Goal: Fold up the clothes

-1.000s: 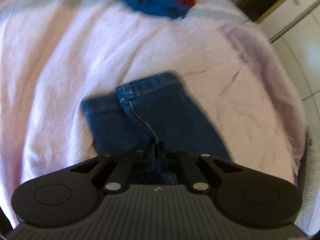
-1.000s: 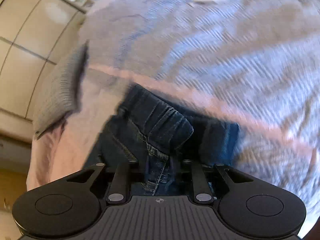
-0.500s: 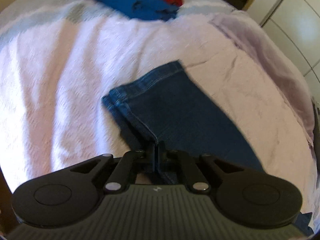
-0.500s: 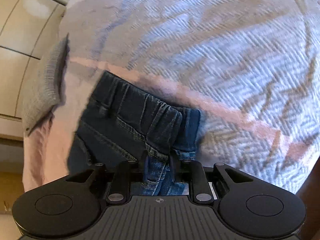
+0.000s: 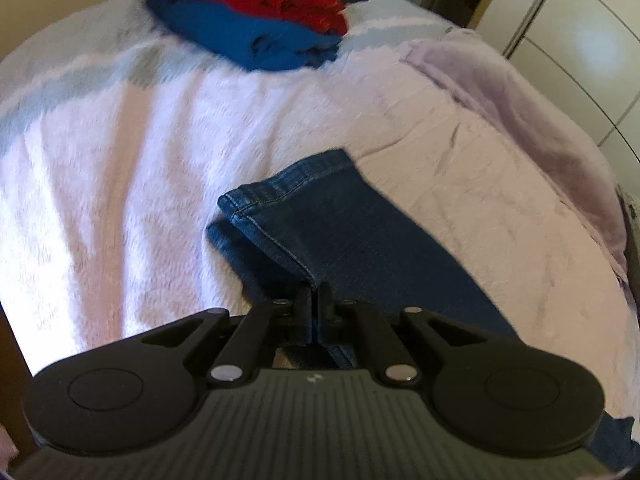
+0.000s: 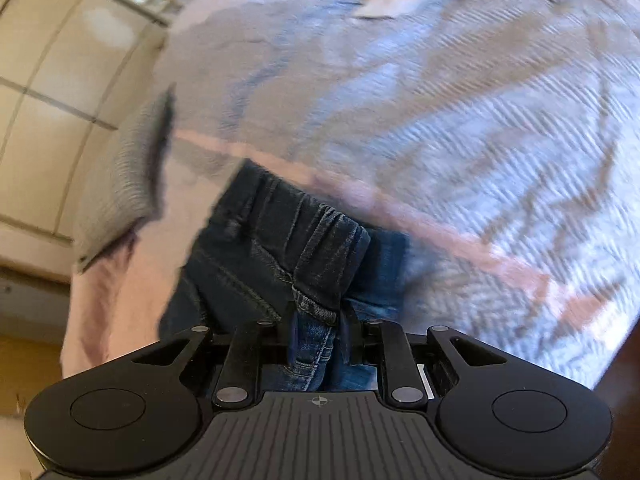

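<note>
My left gripper (image 5: 315, 300) pinches the side seam of the jeans (image 5: 340, 220), which lie on the bedspread (image 5: 120, 160); their hems point far. A stack of folded clothes (image 5: 256, 20) sits at the bed's far edge. My right gripper (image 6: 318, 320) clamps the waistband (image 6: 320, 248), a cushion (image 6: 124, 184) to its left.

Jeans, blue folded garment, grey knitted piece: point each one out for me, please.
jeans (image 5: 360, 220), left wrist view, on the flat of the leg near the hem.
blue folded garment (image 5: 240, 32), left wrist view, on its top face.
grey knitted piece (image 6: 124, 184), right wrist view, mid-panel at the bed's edge.
</note>
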